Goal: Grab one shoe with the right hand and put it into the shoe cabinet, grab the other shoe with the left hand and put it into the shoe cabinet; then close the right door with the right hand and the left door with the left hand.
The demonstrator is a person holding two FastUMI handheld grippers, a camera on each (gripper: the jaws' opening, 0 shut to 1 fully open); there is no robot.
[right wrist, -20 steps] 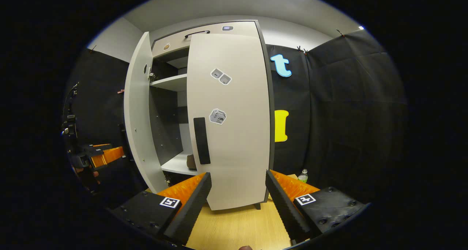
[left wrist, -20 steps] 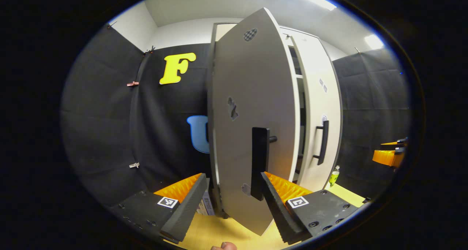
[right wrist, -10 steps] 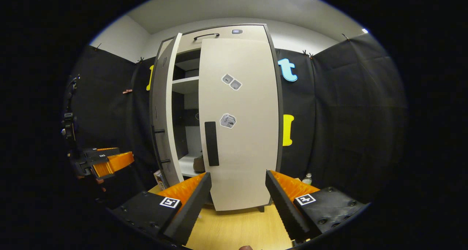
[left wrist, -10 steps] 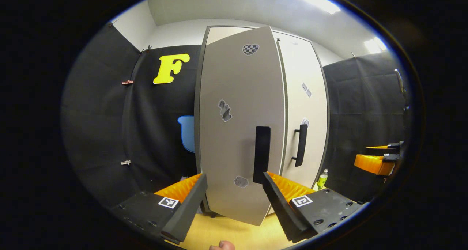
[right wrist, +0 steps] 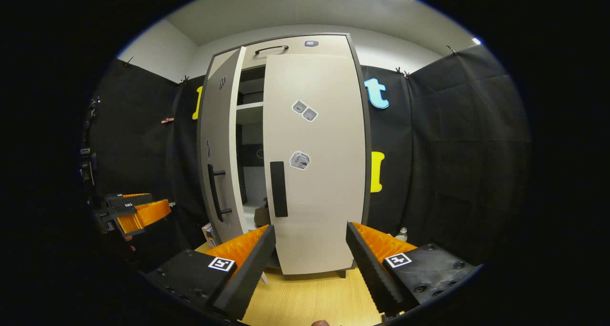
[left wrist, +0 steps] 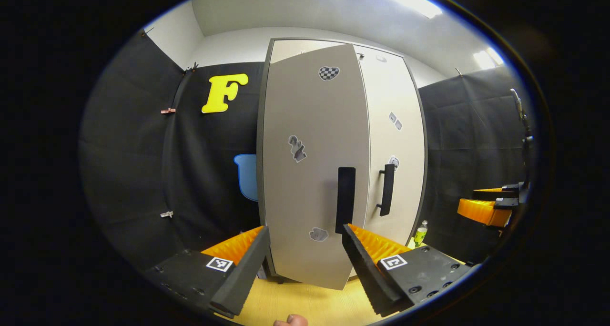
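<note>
Though near the shoe cabinet, both the left gripper and right gripper wide apart, empty.

Left door nearly closed
Your left door has swung in from wide open to a narrow gap beside the right door, and your left gripper has backed away from its handle.

left gripper: fingers apart, empty | right gripper: fingers apart, empty

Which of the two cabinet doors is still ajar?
The left door, the one with the checkered heart sticker; a dark gap shows beside it, while the right door sits flush.
</note>
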